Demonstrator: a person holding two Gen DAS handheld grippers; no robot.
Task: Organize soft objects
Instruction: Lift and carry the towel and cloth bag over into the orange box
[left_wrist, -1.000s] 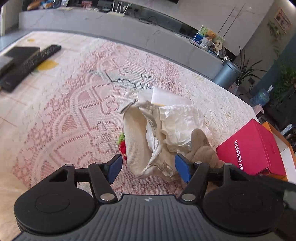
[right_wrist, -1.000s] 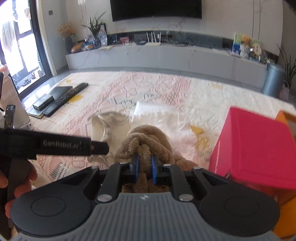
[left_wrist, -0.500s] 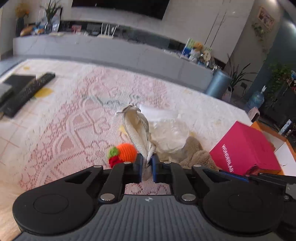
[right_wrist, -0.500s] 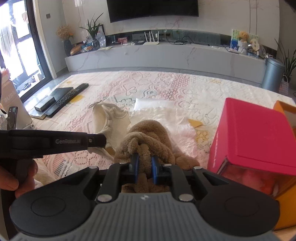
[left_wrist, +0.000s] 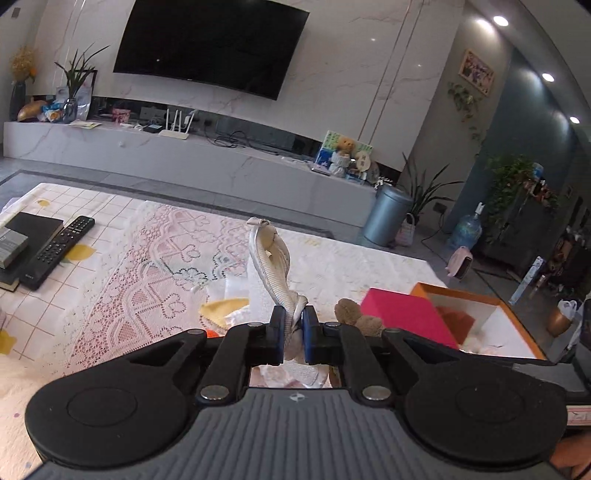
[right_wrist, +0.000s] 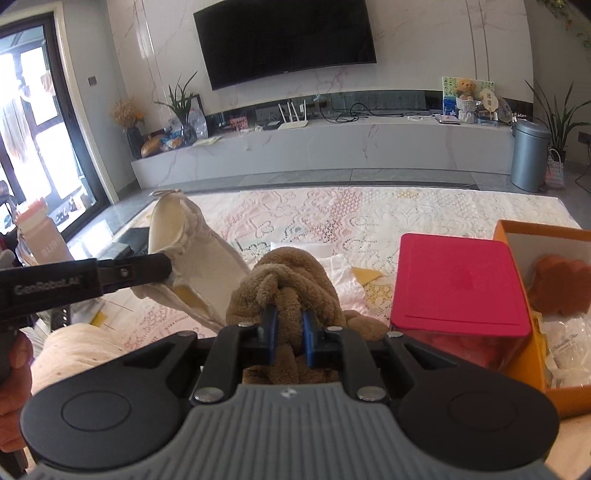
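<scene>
At far left of the left wrist view, a black remote (left_wrist: 55, 253) lay on the lace tablecloth (left_wrist: 147, 280), just beside a dark book (left_wrist: 31, 227). Nearer centre, a yellow cloth piece (left_wrist: 223, 308) sat on white fabric. The left gripper (left_wrist: 293, 326) had its blue pads pressed together on a cream ribbed cloth (left_wrist: 271, 266), which rose stiffly above the fingers, clear of the table. Just right of that gripper, a bit of the brown plush toy (left_wrist: 356, 317) showed, then the pink box (left_wrist: 406, 317), and touching its right side the open orange box (left_wrist: 480, 295) with white inner walls. In the right wrist view, the left gripper's black arm came in from the left edge, the cream cloth hanging from its tip, opened like a pouch above the tablecloth. At centre, the right gripper (right_wrist: 289, 338) pinched the brown plush toy between its blue pads; the toy bunched in folds around the fingers, and whether it touched the table could not be told. A white folded cloth (right_wrist: 332, 264) lay behind the toy. To the right stood the pink box, lid closed, with the orange box against it, holding a rust-coloured soft item (right_wrist: 561, 284) and a clear plastic packet (right_wrist: 569, 343). A grey bin (right_wrist: 528, 155) stood on the floor beyond the table's right end.
</scene>
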